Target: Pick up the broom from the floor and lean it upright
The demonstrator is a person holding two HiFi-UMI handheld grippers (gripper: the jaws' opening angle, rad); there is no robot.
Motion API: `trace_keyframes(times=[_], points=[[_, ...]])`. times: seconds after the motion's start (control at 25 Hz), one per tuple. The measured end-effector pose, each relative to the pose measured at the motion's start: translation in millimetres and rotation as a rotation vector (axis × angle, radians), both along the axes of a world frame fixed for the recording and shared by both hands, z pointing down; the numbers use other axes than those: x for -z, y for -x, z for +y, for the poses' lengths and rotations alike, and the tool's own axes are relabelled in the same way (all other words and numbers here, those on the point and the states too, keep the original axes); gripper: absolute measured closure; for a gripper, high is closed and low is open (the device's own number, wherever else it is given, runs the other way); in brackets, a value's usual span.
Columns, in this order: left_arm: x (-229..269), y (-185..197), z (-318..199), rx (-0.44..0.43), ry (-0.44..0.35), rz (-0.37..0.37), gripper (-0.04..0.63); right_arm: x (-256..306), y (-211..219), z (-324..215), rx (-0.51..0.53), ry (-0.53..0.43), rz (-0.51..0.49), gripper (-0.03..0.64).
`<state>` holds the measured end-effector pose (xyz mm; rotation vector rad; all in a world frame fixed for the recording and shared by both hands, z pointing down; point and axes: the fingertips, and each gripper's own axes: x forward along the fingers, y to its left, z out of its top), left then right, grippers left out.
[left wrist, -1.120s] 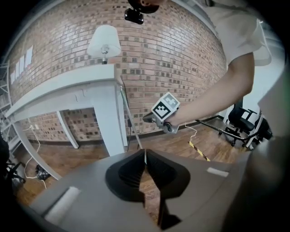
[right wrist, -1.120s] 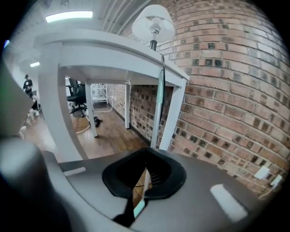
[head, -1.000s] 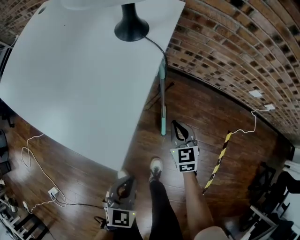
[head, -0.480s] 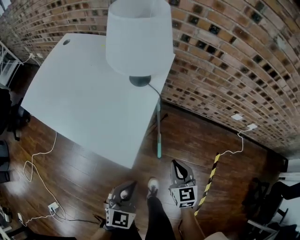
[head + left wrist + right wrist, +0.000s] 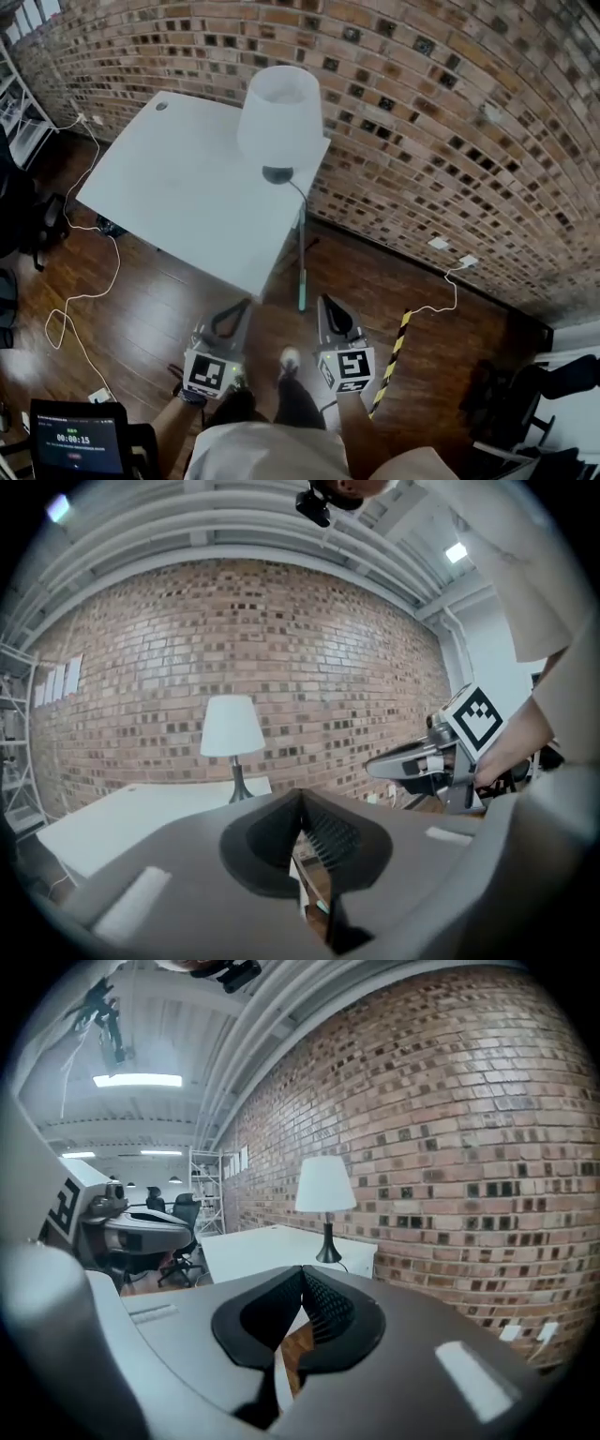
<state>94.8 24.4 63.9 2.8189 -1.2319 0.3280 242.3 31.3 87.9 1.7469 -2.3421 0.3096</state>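
the slim broom with the pale-green pole (image 5: 302, 267) still leans upright against the white table's corner (image 5: 281, 272) by the brick wall (image 5: 422, 141) — we have lifted the left gripper (image 5: 242, 307) and right gripper (image 5: 323, 305) clear of it, both clenched on nothing — so the job looks done.

Worktop (image 5: 178, 197): white, pushed up against the brick wall (image 5: 450, 112).
Lamp (image 5: 279, 112): white shade, dark base, standing at the worktop's far corner.
Floor (image 5: 150, 319): dark wood, with a white cable (image 5: 116, 272) trailing across.
Striped strip (image 5: 392, 361): yellow and black, lying on the floor, right.
Screen (image 5: 73, 439): bottom left, timer showing.
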Motion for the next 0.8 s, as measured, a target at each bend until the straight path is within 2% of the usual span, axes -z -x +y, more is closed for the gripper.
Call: trace_keyframes(times=[0.24, 0.44, 0.8], points=[[58.1, 26.6, 12.0, 0.011, -0.128, 0.017, 0.594, 69.7, 23.4, 29.7, 0.042, -0.071, 0.025, 0.604], [70.0, 36.5, 27.6, -0.001, -0.155, 0.023, 0.594, 75.8, 23.9, 45.4, -0.001, -0.077, 0.012, 0.604], [89.4, 55.3, 17.9, 0.051, -0.186, 0.075, 0.594, 81.9, -0.2, 42.3, -0.073, -0.102, 0.027, 0.604]])
